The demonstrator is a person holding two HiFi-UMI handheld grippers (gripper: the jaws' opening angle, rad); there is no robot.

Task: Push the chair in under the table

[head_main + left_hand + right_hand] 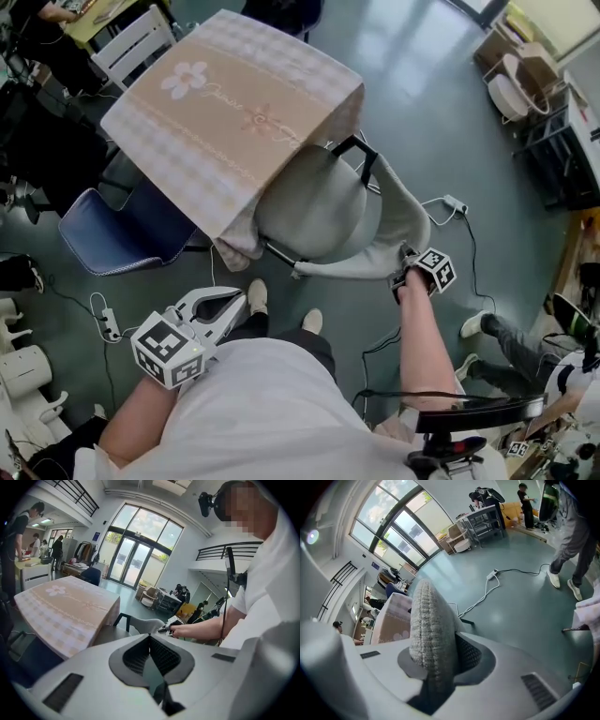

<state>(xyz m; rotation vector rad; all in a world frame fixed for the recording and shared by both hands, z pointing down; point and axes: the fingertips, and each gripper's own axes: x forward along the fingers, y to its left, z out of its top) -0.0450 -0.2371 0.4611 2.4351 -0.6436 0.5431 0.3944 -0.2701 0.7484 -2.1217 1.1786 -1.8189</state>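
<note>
right gripper [433, 651]: pinching grey chair back [427, 616], forearm stretched forward — left gripper [150, 637] pressed together, empty — tablecloth [225, 103] script unreadable.

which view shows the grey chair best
The head view. It shows the whole chair from above, its seat partly under the table and its backrest curving round. The right gripper view shows only the backrest edge, close up. The left gripper view shows a small part.

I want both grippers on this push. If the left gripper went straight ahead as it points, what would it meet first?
Most likely the grey chair backrest, beside where the right gripper clamps it; depth is uncertain.
</note>
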